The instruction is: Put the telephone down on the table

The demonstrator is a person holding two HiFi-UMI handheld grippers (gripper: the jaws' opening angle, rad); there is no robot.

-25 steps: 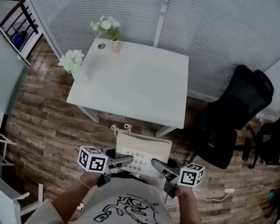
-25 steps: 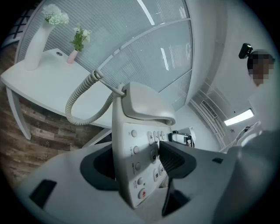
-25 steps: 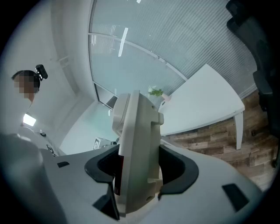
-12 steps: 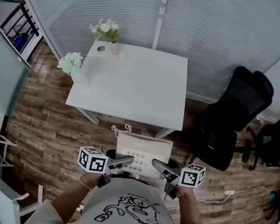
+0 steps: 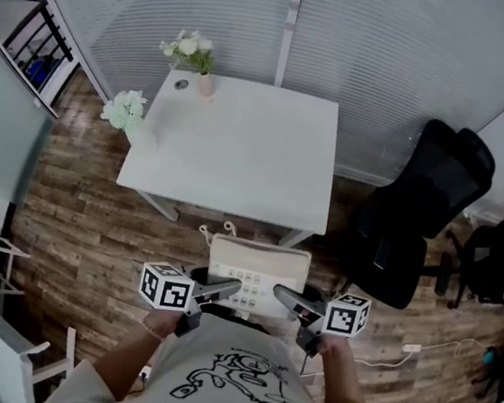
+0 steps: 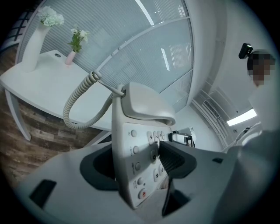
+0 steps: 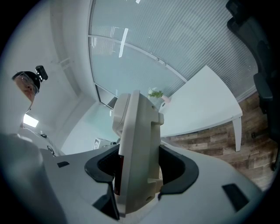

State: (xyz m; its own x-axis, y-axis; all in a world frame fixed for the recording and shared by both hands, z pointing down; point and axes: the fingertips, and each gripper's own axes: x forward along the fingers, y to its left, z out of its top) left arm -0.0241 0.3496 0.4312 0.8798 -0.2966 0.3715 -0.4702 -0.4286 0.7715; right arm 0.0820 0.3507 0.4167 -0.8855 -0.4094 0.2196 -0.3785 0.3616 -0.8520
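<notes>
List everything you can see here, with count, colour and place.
telephone: one, white, held off the floor before the table
coiled cord: one, white, hanging from the telephone
table: one, white, centre, by the blinds
pink vase: one, with flowers, table's far corner
white vase: one, with white flowers, table's left edge
office chairs: two, black, right
floor: brown wood planks
left hand-held gripper: one, grey, shut on the telephone
right hand-held gripper: one, grey, shut on the telephone

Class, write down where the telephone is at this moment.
In the head view, the telephone is low at centre, gripped between the left gripper and right gripper, just short of the near edge of the table.
</notes>
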